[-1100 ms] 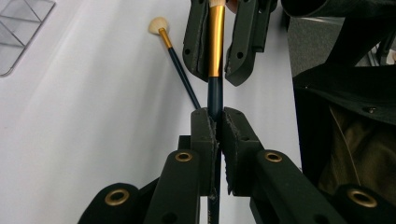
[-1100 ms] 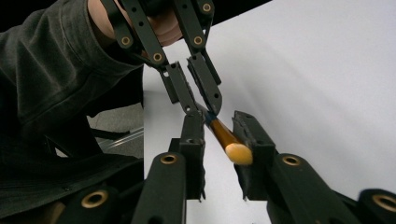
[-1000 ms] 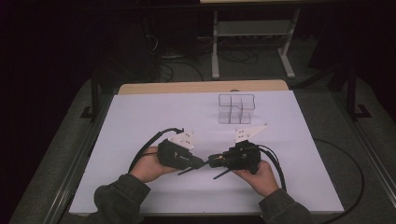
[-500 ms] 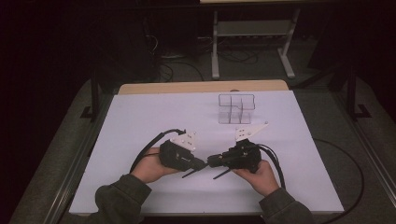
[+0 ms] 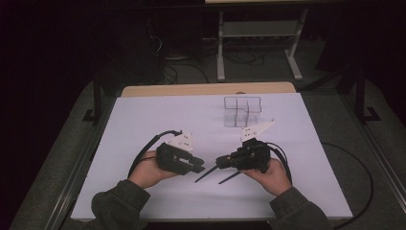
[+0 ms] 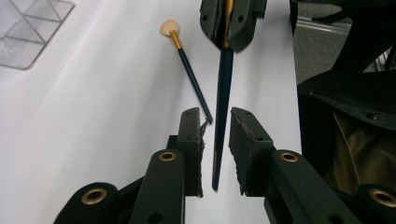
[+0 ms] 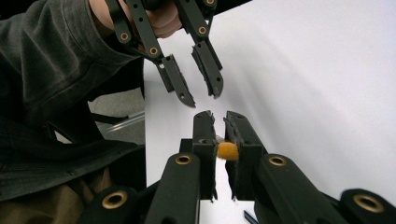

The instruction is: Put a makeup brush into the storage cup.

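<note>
**Inspector:** The right gripper (image 5: 221, 163) has its fingers clamped on a dark-handled brush (image 6: 222, 84) near the ferrule. The left gripper's (image 6: 215, 135) fingers have just been opening; the handle lies between them, untouched.

**Assistant:** And the second brush (image 6: 187, 65)?

**Inspector:** Flat on the white surface (image 5: 143, 124), just beside. I would draw the left clear along the handle, then carry it to the clear organiser (image 5: 242, 111).

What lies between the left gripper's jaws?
The handle of the brush, held by the right gripper, runs untouched between the jaws of the left gripper, which have just been opening: left gripper view.
</note>
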